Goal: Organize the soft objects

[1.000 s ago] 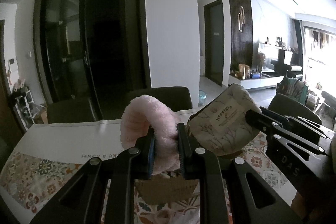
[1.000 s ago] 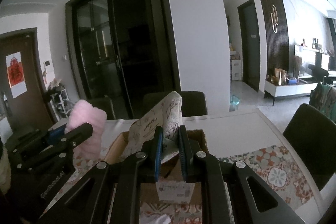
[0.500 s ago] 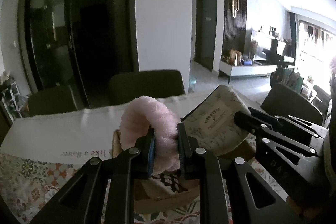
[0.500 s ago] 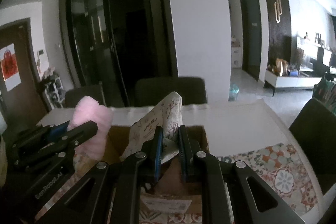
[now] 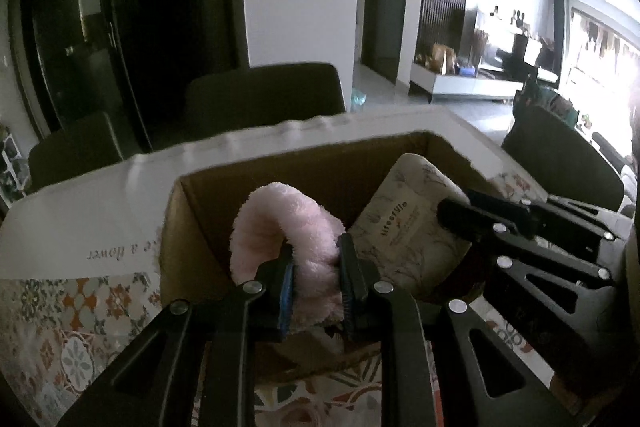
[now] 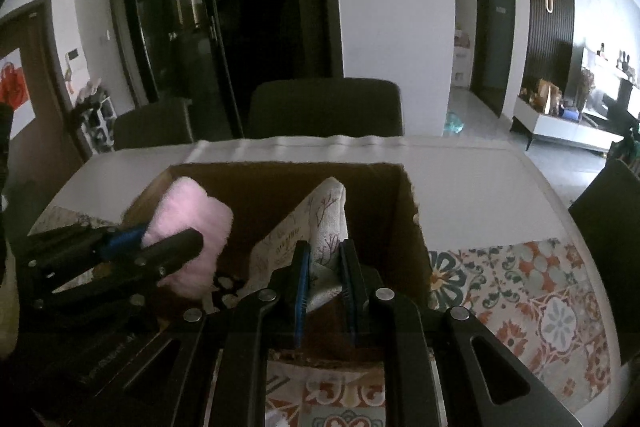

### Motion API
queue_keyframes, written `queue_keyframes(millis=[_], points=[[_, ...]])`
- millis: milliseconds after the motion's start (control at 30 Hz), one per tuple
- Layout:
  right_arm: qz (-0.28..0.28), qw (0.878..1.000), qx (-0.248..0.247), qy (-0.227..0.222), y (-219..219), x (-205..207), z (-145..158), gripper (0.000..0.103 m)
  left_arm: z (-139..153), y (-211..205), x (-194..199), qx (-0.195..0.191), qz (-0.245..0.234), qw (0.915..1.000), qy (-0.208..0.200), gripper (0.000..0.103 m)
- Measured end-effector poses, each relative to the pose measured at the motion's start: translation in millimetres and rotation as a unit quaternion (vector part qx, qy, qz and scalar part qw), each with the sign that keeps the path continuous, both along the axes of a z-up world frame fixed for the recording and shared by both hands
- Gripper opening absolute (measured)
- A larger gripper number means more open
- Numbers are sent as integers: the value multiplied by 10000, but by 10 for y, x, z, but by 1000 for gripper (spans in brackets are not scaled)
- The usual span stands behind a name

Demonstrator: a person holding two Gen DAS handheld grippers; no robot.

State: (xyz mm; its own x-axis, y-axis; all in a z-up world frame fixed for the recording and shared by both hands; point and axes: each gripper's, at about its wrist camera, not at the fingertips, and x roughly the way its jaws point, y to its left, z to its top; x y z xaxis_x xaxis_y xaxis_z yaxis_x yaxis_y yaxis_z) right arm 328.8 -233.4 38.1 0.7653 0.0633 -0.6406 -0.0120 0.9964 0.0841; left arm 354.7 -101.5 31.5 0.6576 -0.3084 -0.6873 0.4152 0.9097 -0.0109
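My left gripper (image 5: 316, 259) is shut on a fluffy pink headband (image 5: 292, 227) and holds it inside an open cardboard box (image 5: 192, 223) on the table. My right gripper (image 6: 325, 259) is shut on a cream printed fabric pouch (image 6: 320, 223) and holds it inside the same box (image 6: 412, 227), to the right of the headband (image 6: 188, 215). The pouch (image 5: 412, 223) and the right gripper (image 5: 484, 223) show in the left wrist view. The left gripper (image 6: 160, 245) shows at the left of the right wrist view. A dark patterned item (image 6: 228, 287) lies at the box bottom.
The box stands on a table with a white and floral-tile cloth (image 6: 520, 291). Dark chairs (image 6: 324, 111) stand along the far edge and another (image 5: 560, 163) at the right. Dark glass doors and a white wall lie behind.
Both grippers have tilted down and lowered their items from above the box rim into the box. Each stays shut on its item.
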Motion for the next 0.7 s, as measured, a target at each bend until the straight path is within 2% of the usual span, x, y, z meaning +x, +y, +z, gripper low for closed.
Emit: queue_keyframes(millis=[100,167,233,267,433,567,700], points=[[7,10000,-22,76,6,13,-27,19,-26,-10,-4,59,59,9999,112,27],[-23,10000,-19,78,0,6,-27,26,-25,-4,-15,74,87,9999,125,30],[-50,10000,26,57,-9,-3,1,32,3,16,-43,40,109,9999,75,42],[-57,10000,55,43,-18,-18,21,39,39,15,-66,3,86,10000,49,46],[-121,9999,44,-76,-32,-104,152,48,178,71,-186,21,157,9998,-141,52],[-288,9989,-25,-357,-34,-285,339,54,380,187,-428,16,346,9981,-519,55],[-301,9980,-39,-557,24,-462,480,54,534,286,-678,95,545,9944,-898,57]])
